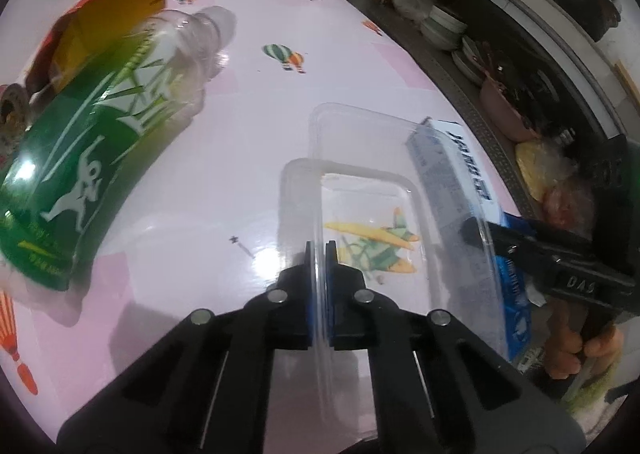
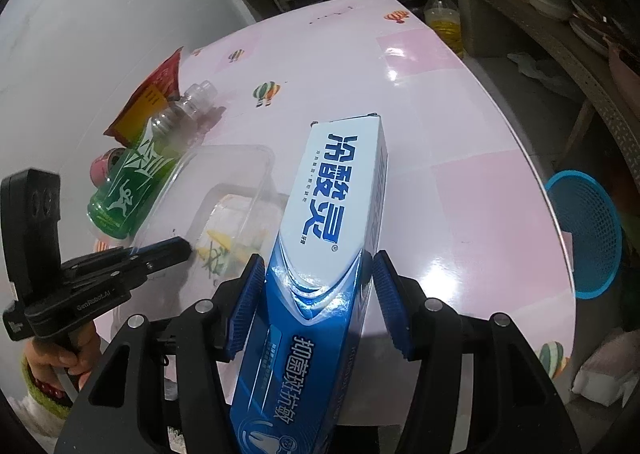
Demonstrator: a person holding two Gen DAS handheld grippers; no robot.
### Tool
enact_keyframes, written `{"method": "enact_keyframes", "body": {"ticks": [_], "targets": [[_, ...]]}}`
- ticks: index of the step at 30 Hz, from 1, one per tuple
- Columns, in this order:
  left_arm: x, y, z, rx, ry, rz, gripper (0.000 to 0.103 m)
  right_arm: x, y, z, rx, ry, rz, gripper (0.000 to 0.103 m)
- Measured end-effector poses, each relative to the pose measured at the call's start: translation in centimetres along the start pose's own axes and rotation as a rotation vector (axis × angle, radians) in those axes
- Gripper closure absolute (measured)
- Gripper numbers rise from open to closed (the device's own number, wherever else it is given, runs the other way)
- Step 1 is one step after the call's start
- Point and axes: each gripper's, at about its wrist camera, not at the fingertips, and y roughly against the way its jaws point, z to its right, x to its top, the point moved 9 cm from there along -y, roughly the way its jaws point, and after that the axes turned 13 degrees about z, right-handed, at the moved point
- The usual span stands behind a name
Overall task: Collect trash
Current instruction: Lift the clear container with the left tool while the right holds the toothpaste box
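Pinching the thin rim of the clear plastic tray on the pink tabletop with left tool fully closed, right tool half-open clamping the toothpaste box, risking tray slipping or buckling when lifted.

Left claw: black plastic linkage arms, silver round rivets at the pivots, blue pads on the fingertips.
Right claw: black arms, silver rivets, blue ribbed pads.
Handles: black pistol grips; white lettering is printed on the bodies.
Sleeve: a green knitted cuff with white fleece is worn.
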Motion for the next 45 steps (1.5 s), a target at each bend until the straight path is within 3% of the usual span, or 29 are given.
{"method": "enact_keyframes", "body": {"ticks": [8, 19, 24, 45], "targets": [[0.0, 1.0, -0.3, 0.097, -0.043, 0.066, 0.100, -0.2, 0.5, 0.7, -0.053, -0.012, -0.002, 0.041], [0.2, 1.9, 0.1, 0.130, -0.059, 0.106, 0.100, -1.2, 0.5, -0.5, -0.104, 0.086, -0.004, 0.041], [0.4, 2.1, 0.1, 0.138, -0.069, 0.118, 0.100, -1.4, 0.4, -0.2, -0.141, 0.108, 0.002, 0.053], [0.9, 3.9, 0.6, 0.160, -0.088, 0.166, 0.101, -0.5, 1.6, 0.1, -0.107, 0.055, 0.043, 0.056]]}}
